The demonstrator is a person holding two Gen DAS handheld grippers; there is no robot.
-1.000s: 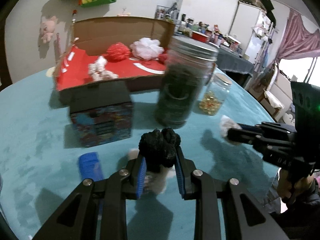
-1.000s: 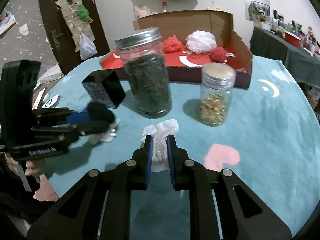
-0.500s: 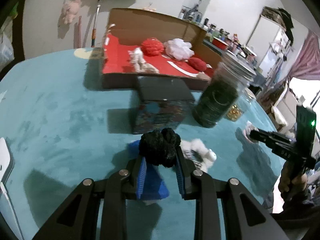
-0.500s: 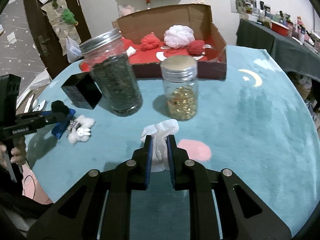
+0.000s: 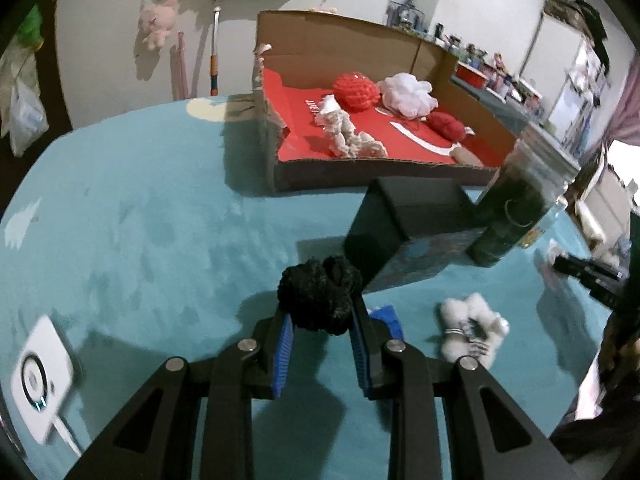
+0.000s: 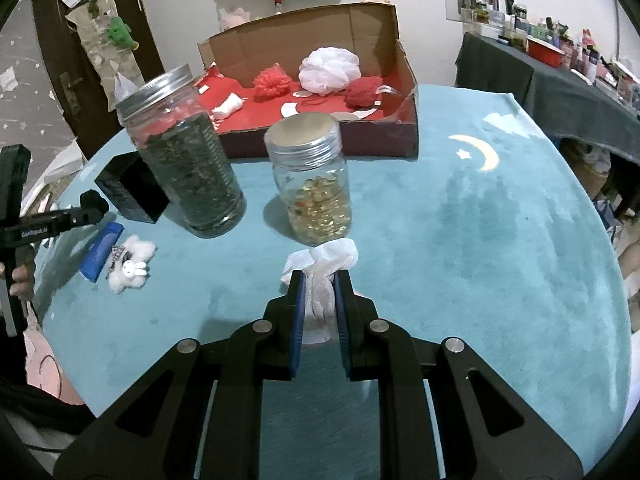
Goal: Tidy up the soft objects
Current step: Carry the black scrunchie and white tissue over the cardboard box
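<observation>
Left wrist view
My left gripper [image 5: 320, 320]: pinching a fuzzy black pom-pom [image 5: 320, 294] above the teal plush tablecloth [image 5: 152, 240].
Open room: bare cloth to the left, up to the open cardboard box with red lining [image 5: 360, 178].
Crowding: black cube box [image 5: 404, 224] just ahead-right; white plush bunny [image 5: 472, 328] lies near.

Right wrist view
My right gripper [image 6: 320, 292]: pressed on a crumpled white tissue [image 6: 324, 264].
Ahead: small glass jar of golden beads [image 6: 312, 184], very near the tissue.
Open room: I see wide bare cloth to the right, out to the table's edge.
</observation>
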